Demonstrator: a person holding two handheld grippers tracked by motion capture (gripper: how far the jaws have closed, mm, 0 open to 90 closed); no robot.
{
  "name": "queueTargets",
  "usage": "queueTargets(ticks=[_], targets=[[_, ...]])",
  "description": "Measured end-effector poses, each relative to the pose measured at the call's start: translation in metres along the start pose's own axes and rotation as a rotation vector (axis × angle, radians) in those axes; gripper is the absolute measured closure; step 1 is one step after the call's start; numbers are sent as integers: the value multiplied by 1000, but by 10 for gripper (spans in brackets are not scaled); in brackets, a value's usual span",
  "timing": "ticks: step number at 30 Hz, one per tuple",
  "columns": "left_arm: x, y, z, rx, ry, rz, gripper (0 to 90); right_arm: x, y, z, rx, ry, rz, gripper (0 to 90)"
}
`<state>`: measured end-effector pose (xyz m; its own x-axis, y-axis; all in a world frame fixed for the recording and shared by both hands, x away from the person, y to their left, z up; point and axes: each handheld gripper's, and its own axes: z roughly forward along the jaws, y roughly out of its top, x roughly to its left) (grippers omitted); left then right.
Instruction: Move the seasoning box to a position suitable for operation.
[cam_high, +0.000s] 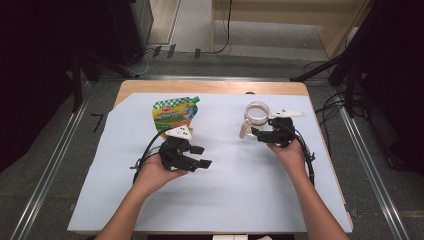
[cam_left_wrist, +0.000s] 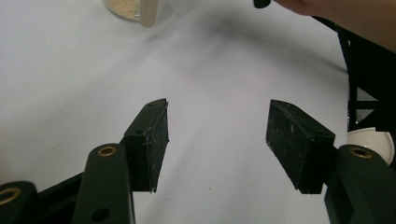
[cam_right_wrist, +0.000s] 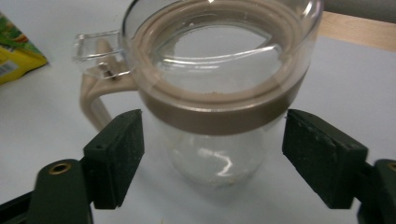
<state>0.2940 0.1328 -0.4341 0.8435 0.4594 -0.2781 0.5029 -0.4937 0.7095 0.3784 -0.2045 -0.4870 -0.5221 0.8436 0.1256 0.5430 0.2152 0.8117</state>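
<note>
A clear jug (cam_high: 256, 117) with a beige collar and handle stands on the white sheet (cam_high: 240, 180) at the right. My right gripper (cam_high: 261, 127) is right beside it. In the right gripper view the jug (cam_right_wrist: 219, 107) sits between the open jaws of the right gripper (cam_right_wrist: 212, 149), and a small gap shows between each pad and the glass. A green and yellow spouted pouch (cam_high: 175, 114) lies at the left. Just in front of it my left gripper (cam_high: 201, 156) is open over bare sheet, and the left gripper (cam_left_wrist: 217, 135) has nothing between its pads.
The sheet covers most of a wooden table (cam_high: 215, 87). In the left gripper view the jug's base (cam_left_wrist: 126, 7) and the person's right hand (cam_left_wrist: 345, 14) show at the top. The pouch's corner (cam_right_wrist: 14, 51) lies left of the jug.
</note>
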Motion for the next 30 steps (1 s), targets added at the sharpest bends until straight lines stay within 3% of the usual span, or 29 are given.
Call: queueTargets(ticks=[6,9,14,17,22,26,30], targets=[[2,0,-1,3,-3,0,399,-2,0,19,-48,11,30,118],[1,1,-1,-15,-18,-9,399,0,-1,25,-86,-9,18,107],[2,0,0,-1,-1,-3,399,7,-3,35,-119,-66,10,104],[2,0,1,9,6,4,398,6,-4,37,-136,-64,24,106],[3,-1,1,12,8,5,398,8,-3,35,-127,-80,-4,117],[3,-1,2,17,12,3,397,7,-3,32,-124,-76,19,120],[3,-2,3,21,18,3,396,9,-2,26,-108,-67,11,121]])
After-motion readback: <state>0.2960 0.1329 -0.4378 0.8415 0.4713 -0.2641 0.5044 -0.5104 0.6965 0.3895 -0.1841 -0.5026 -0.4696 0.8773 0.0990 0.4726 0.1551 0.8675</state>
